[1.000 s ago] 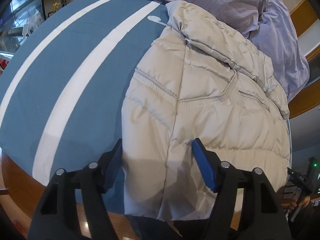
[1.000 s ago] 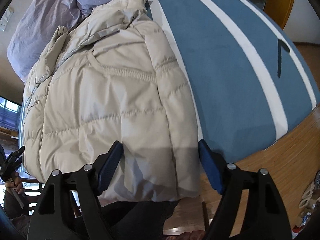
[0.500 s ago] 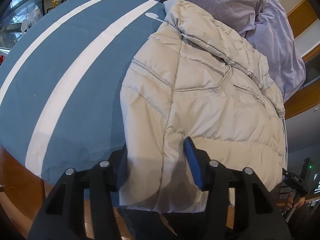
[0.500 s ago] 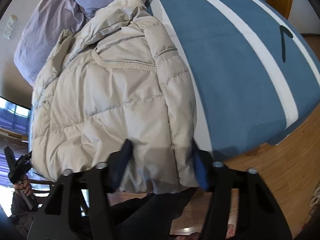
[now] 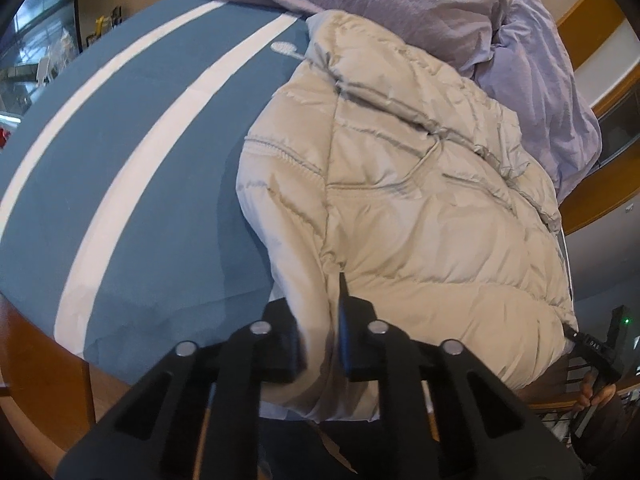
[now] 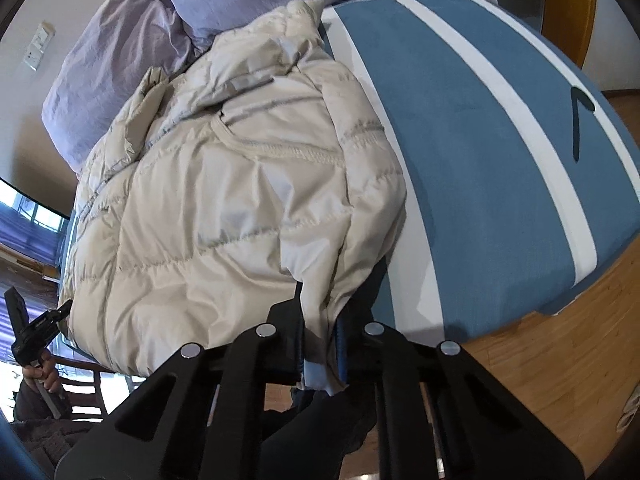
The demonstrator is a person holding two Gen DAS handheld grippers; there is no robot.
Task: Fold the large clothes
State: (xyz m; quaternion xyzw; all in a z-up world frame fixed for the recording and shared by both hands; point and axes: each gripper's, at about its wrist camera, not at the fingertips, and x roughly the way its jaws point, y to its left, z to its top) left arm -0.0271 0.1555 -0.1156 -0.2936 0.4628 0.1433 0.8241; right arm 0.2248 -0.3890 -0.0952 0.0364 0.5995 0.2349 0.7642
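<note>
Blue, white-striped bed (image 5: pixel 132 168) under cream puffer jacket (image 5: pixel 420 208) and lilac duvet (image 5: pixel 392 4).

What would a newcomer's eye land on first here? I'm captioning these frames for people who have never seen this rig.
First, the puffy cream down jacket spread across the blue bedcover with white stripes. Next, both grippers pinching its near hem: the left gripper at one corner, the right gripper at the other, fabric bunched between their fingers. Behind the jacket's collar lies a rumpled lilac duvet.
</note>
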